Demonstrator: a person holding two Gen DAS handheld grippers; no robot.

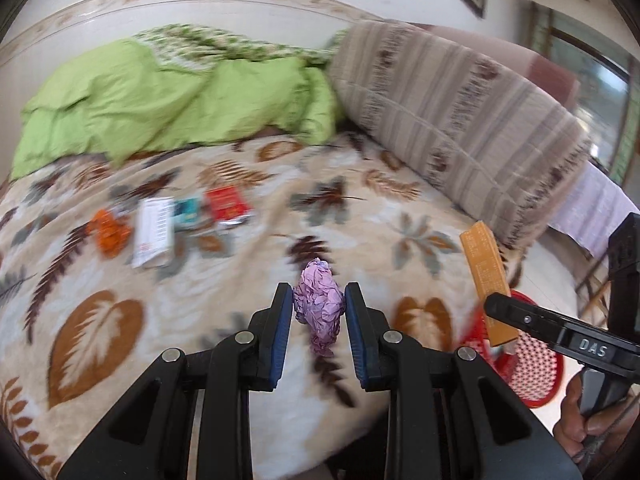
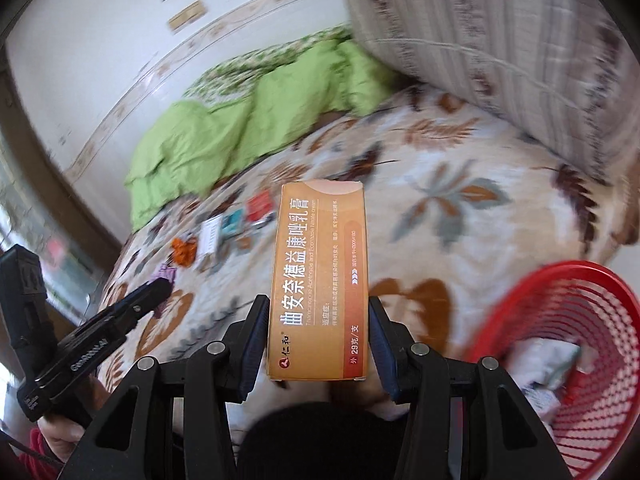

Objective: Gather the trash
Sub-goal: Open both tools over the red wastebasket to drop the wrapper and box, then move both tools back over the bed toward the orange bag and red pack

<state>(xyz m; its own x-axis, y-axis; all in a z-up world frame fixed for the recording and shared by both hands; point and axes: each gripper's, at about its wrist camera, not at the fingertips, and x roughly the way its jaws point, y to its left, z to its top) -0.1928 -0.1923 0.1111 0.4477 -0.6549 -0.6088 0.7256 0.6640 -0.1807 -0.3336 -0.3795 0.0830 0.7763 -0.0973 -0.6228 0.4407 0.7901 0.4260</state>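
My left gripper point(image 1: 319, 312) is shut on a crumpled ball of purple paper point(image 1: 319, 306), held above the leaf-patterned blanket point(image 1: 248, 272). My right gripper point(image 2: 318, 336) is shut on a long orange medicine box point(image 2: 318, 280), gripped by its long sides; the same orange medicine box point(image 1: 486, 280) shows at the right of the left wrist view. A red mesh basket point(image 2: 588, 352) with white wrappers inside sits low at the right, off the bed's edge. The red mesh basket point(image 1: 536, 364) lies beyond the right gripper in the left wrist view.
More litter lies on the blanket: an orange wrapper point(image 1: 109, 232), a white packet point(image 1: 154, 232), a teal packet point(image 1: 188, 212) and a red packet point(image 1: 229, 206). A green quilt point(image 1: 160, 100) and a striped cushion point(image 1: 460, 128) fill the far side of the bed.
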